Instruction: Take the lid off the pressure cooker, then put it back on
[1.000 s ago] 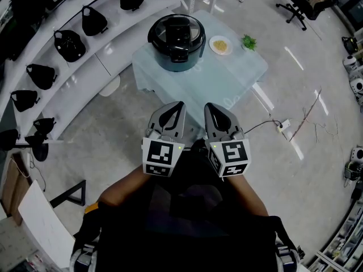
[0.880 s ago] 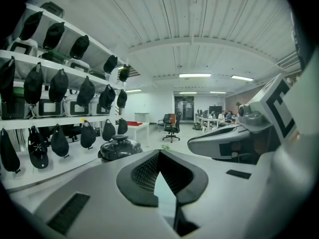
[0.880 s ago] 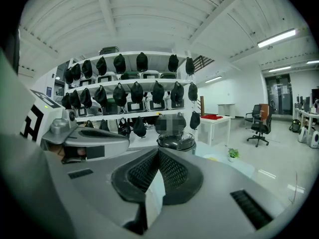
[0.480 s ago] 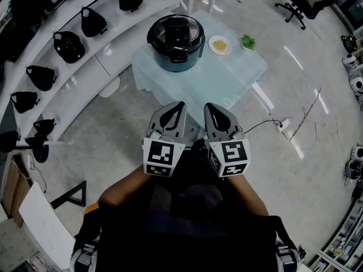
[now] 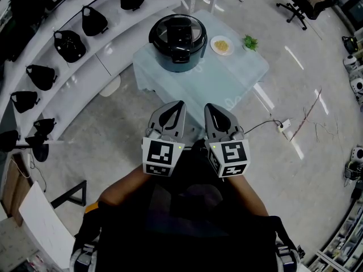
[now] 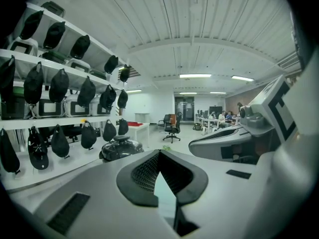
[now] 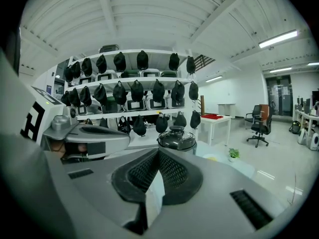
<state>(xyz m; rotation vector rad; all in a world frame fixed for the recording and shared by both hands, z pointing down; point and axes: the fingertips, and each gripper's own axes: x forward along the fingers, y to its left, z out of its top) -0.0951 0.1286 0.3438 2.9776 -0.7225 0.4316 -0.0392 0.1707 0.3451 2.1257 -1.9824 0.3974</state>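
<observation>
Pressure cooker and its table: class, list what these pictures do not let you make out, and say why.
- Lid of the pressure cooker: its markings are too small to read in the head view.
- Cooker's base: in the left gripper view it is hidden behind the left gripper.
- Food on the plate: too small to identify in the head view.
- Table legs: in the head view they are hidden under the cloth-covered top.

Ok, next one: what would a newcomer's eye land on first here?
The black pressure cooker, lid on, at the far left corner of the pale table, a plate and plant beside it. Nearer, the left gripper and right gripper sit side by side, shut and empty.
</observation>
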